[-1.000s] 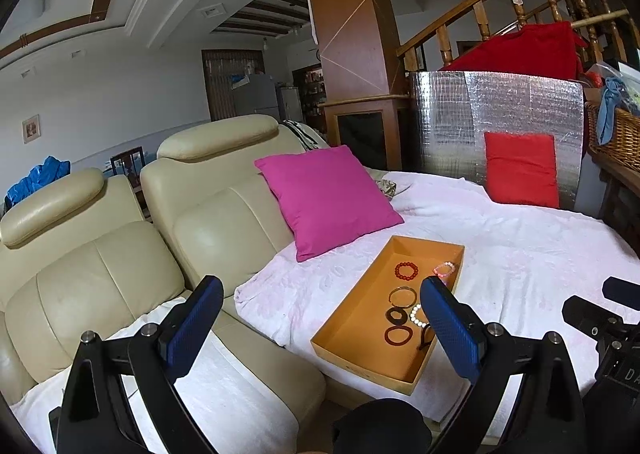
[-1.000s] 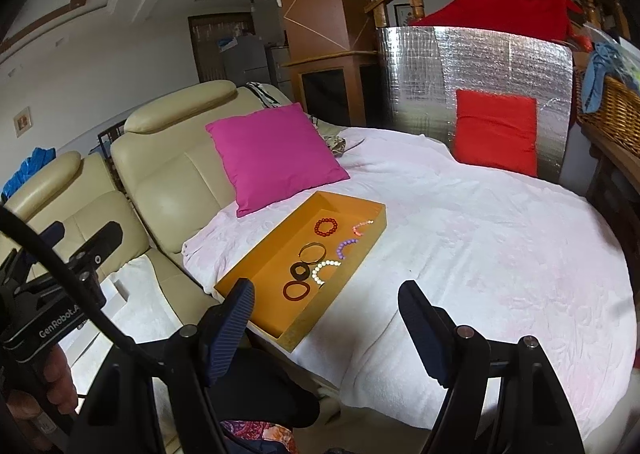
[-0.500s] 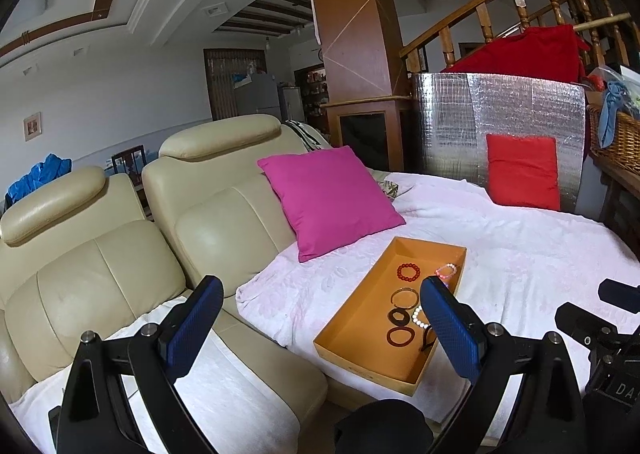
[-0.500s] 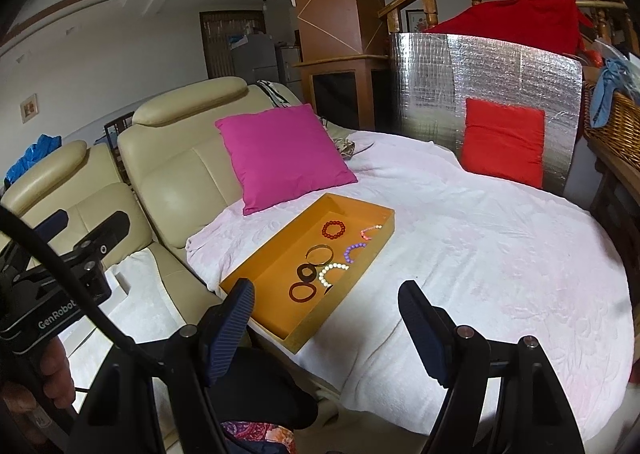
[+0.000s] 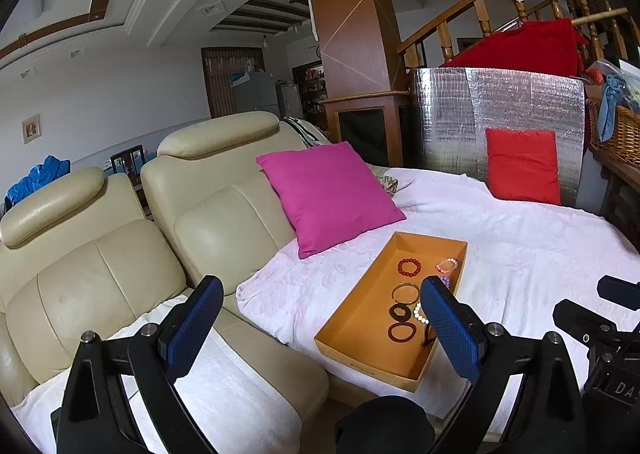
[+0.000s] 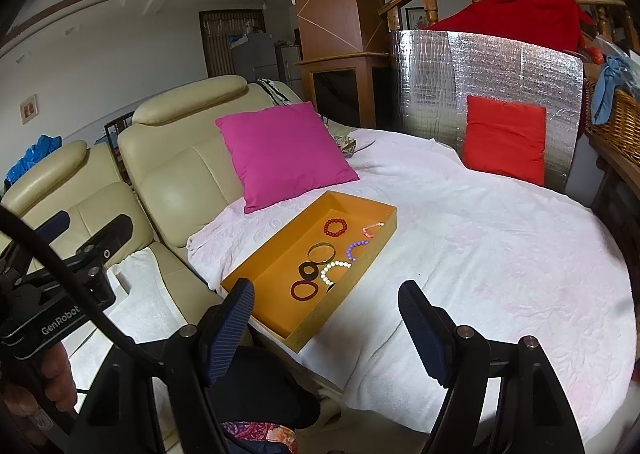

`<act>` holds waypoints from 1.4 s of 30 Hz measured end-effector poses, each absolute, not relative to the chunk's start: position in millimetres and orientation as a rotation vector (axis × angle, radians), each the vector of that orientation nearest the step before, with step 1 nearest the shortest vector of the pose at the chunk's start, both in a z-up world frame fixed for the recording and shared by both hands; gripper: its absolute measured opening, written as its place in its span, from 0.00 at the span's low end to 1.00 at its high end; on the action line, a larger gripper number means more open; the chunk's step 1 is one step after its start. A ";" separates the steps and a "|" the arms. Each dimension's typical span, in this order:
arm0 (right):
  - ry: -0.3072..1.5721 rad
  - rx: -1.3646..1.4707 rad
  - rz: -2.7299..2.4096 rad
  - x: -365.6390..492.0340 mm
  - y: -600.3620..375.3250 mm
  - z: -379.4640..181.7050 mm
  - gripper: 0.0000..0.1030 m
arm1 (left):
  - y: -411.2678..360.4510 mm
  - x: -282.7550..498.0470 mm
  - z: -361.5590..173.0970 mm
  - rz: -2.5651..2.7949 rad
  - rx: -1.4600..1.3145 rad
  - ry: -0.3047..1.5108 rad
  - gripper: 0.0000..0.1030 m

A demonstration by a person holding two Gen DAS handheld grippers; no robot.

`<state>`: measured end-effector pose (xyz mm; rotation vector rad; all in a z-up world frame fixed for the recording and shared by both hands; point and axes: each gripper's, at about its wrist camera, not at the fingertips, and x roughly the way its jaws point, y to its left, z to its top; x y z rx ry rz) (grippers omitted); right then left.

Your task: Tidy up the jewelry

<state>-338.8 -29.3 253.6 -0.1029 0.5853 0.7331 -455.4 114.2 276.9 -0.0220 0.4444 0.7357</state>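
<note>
- Orange tray (image 6: 256, 274): long, flat box w/ low walls, lies slanted on the white blanket (image 6: 500, 254), near the blanket's edge at about 9 o'clock of it in the right cam.
- Bracelets in the tray, all bunched toward its 3 o'clock long wall, other half bare.
- Count, right cam: 7 clear rings.
- 1 red bead bracelet (image 6: 334, 227), at 12 o'clock of the bunch.
- 1 pink bead bracelet (image 6: 372, 229), just beside the red one, at its 3 o'clock, partly behind the wall.
- 1 purple bead bracelet (image 6: 355, 248), below the pink one.
- 1 thin gold bangle (image 6: 321, 251), middle.
- 1 white bead bracelet (image 6: 334, 271).
- 1 dark fat ring (image 6: 309, 271), touching the white one's side.
- 1 brown thin ring (image 6: 304, 290), at 6 o'clock of the bunch.
- A small black bit next to it; can't tell what it is.
- 2 pillows: 1 pink pillow (image 6: 284, 152) at the tray's 12 o'clock, 1 red pillow (image 6: 505, 139) far off at 2 o'clock.
- Left gripper (image 5: 320, 328): tongs wide, nothing btwn them, up in the air.
- Right gripper (image 6: 326, 330): tongs wide, nothing btwn them, tray's near corner shows in the gap.
</note>
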 end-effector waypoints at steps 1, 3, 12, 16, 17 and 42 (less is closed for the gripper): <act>0.585 -0.103 0.734 -339.6 -28.4 253.1 0.76 | 113.9 -454.8 277.0 0.735 -0.022 0.446 0.96; 0.584 -0.107 0.735 -340.7 -26.8 252.2 0.76 | 114.2 -454.4 275.9 0.734 -0.020 0.450 0.96; 0.585 -0.128 0.743 -337.6 -17.5 250.9 0.76 | 119.5 -451.9 272.3 0.746 -0.020 0.465 0.96; 0.593 -0.151 0.755 -328.5 -6.2 251.4 0.76 | 125.5 -449.9 270.7 0.761 -0.021 0.474 0.96; 0.596 -0.155 0.758 -325.7 -2.9 251.4 0.76 | 127.3 -448.6 270.5 0.767 -0.021 0.477 0.96; 0.611 -0.174 0.832 -278.3 32.3 243.2 0.76 | 159.1 -405.6 269.9 0.808 -0.028 0.533 0.96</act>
